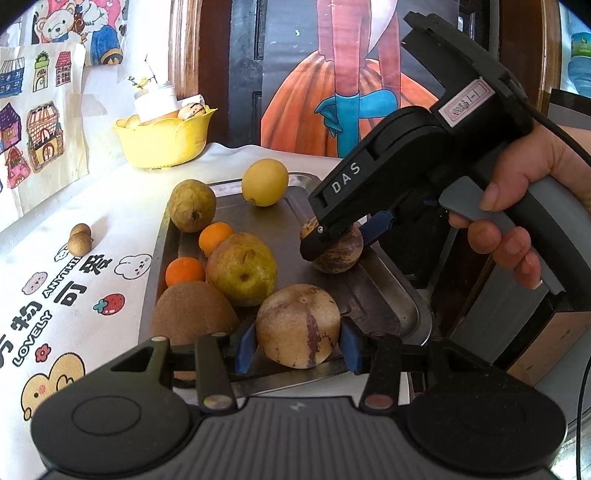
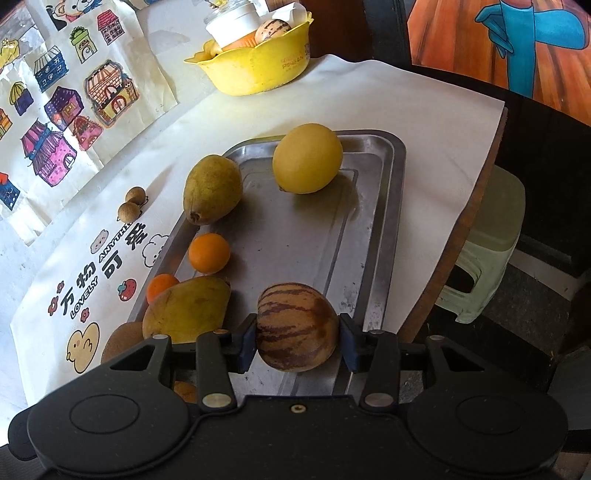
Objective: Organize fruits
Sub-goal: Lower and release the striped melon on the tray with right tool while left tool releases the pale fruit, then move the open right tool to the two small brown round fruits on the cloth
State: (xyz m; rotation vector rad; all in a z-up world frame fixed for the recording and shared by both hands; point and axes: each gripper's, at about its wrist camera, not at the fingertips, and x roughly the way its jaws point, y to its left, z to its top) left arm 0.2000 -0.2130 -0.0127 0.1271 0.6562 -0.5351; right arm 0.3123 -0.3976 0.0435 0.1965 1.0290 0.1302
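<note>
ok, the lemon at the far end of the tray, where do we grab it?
Across the lemon at its widest middle, from above on the near side. It lies on its side, nub end toward the pear, and the steel tray is bare in front of it, so the approach looks clear.

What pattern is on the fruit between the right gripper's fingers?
Tan skin with dark purple-brown stripes on the striped fruit, clearest in the right wrist view.

At the left of the frame we see a white cloth point(image 2: 388, 107) printed with cartoon animals and lettering over the desk point(image 2: 480, 206). Upper left hang paper drawings of coloured houses point(image 2: 55, 110). At the right edge stands a pale green plastic stool point(image 2: 491, 251), and upper right a painted orange skirt with a blue glove point(image 2: 532, 33).
</note>
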